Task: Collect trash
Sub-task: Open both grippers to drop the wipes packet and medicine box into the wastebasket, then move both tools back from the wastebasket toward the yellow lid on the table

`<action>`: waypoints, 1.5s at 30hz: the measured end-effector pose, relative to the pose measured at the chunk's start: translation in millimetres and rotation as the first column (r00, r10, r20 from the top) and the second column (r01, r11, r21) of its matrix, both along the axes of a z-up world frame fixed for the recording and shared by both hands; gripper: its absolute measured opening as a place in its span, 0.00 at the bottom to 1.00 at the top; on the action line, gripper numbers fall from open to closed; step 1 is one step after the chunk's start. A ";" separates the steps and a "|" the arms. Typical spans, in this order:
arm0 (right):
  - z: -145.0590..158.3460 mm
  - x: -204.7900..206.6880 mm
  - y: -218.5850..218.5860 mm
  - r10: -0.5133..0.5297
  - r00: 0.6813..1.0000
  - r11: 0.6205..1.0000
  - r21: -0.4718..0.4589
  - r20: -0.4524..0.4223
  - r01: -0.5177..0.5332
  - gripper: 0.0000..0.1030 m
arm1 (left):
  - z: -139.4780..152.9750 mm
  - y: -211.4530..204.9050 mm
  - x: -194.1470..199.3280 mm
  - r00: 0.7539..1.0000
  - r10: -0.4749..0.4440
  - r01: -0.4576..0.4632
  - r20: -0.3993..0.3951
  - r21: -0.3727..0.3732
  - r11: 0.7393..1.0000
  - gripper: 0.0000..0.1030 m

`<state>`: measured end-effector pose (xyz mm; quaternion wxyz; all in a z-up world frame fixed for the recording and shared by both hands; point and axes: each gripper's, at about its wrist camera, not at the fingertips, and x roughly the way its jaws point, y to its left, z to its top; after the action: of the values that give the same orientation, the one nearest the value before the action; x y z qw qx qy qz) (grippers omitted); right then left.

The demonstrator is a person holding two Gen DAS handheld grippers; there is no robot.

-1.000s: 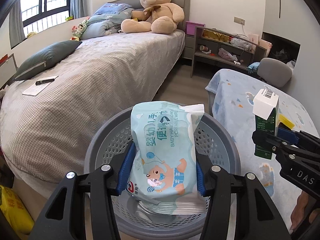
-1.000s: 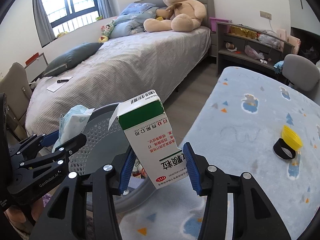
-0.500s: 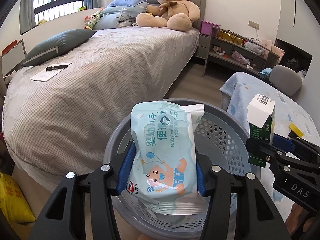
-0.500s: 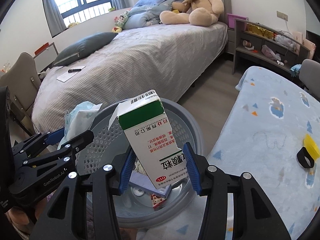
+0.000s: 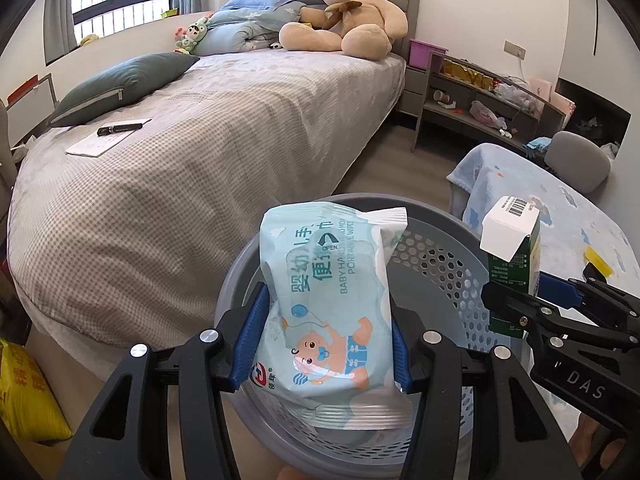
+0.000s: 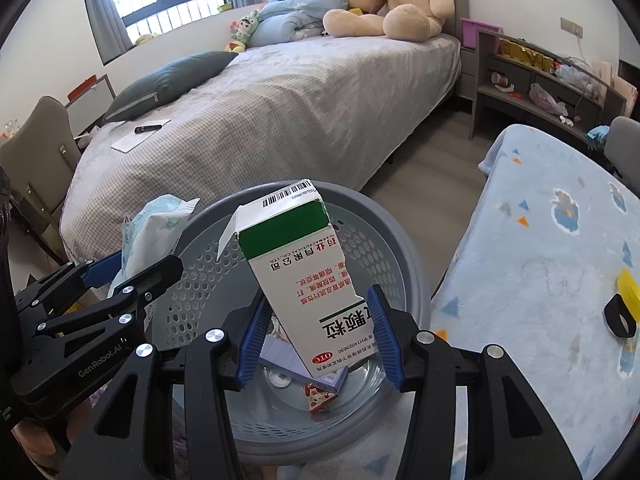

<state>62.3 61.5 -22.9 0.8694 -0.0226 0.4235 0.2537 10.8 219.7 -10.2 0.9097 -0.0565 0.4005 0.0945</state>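
Observation:
My left gripper is shut on a light blue pack of baby wipes and holds it upright over the grey perforated waste basket. My right gripper is shut on a white and green medicine box, tilted, above the same basket. The basket's bottom holds a purple box and a small wrapper. The right gripper with its box shows at the right of the left wrist view. The left gripper with the wipes shows at the left of the right wrist view.
A bed with a grey checked cover lies behind and left of the basket. A table under a light blue blanket stands right of it, with a yellow item and a black ring. A yellow bag lies on the floor at left.
Both grippers have moved with their loads from beside the basket to over it. The basket now sits centred under both. Neither grip has changed.

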 end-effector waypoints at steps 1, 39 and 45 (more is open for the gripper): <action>0.1 0.3 0.1 -0.002 1.000 1.000 0.000 0.000 0.002 0.49 | 0.5 0.2 -0.4 1.000 0.002 -0.002 0.003 -0.002 1.000 0.50; 1.8 -4.9 -8.8 -0.036 0.999 0.999 0.012 0.019 0.036 0.61 | 2.0 4.4 -4.3 0.999 0.027 -0.027 0.022 -0.014 1.000 0.65; 2.6 -6.0 -12.0 -0.048 0.999 0.999 0.009 0.019 0.048 0.65 | 1.5 4.0 -4.0 0.999 0.036 -0.035 0.020 -0.012 0.999 0.69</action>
<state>56.3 49.5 -20.3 0.8793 -0.0112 0.4143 0.2345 6.8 223.7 -8.7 0.9115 -0.0697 0.3907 0.1078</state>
